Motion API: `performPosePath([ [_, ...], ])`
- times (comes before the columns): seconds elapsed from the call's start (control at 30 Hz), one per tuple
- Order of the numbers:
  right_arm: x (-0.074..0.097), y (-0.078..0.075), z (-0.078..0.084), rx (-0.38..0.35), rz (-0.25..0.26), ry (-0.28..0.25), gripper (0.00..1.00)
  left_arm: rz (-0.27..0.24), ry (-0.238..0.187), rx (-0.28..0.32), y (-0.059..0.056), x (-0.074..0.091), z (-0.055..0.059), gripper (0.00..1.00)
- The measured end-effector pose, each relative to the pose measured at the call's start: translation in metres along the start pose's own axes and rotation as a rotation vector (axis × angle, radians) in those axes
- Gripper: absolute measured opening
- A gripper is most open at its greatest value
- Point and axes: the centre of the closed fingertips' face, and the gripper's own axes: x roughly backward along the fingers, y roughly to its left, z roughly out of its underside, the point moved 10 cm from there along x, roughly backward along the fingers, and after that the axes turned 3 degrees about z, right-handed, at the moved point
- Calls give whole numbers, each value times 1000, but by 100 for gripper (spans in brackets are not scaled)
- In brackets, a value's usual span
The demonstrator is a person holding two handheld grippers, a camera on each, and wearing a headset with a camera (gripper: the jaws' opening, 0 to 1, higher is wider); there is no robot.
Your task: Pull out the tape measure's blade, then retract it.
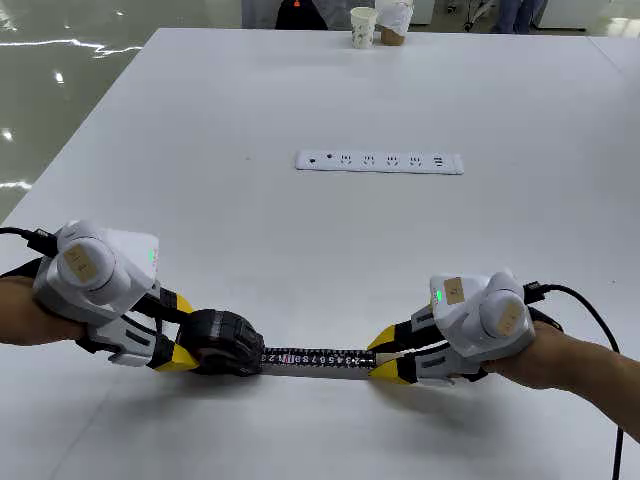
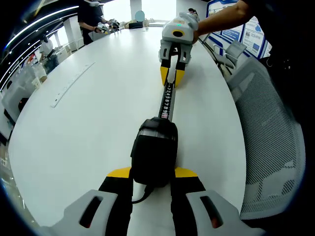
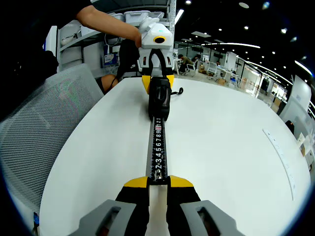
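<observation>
**A:** The left gripper (image 1: 178,330) is clamped across the black tape measure case (image 1: 225,342). It sits nearer the person than the power strip (image 1: 380,161) and off to the strip's left.

**B:** And the right gripper (image 1: 385,355)?

**A:** Its jaws are closed on the tip of the blade (image 1: 315,358), straight in front of the strip's middle, on the person's side. The blade runs straight between the two, numbers up, low over the table (image 1: 300,100).

**B:** Why that split?

**A:** One gripper anchors the case so the other can draw the blade out in line. Only a short length is out, so I'd judge the pull is at an early stage, with retraction not yet begun.
</observation>
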Motion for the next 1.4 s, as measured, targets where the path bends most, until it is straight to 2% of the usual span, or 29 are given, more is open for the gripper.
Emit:
performPosePath([
  [0.33,9,0,8,-10,5,7,9,3,2,0,0,0,-1,23],
  [1.4,56,2,43,-40,27,62,8,3,12,2,0,0,-2,23],
])
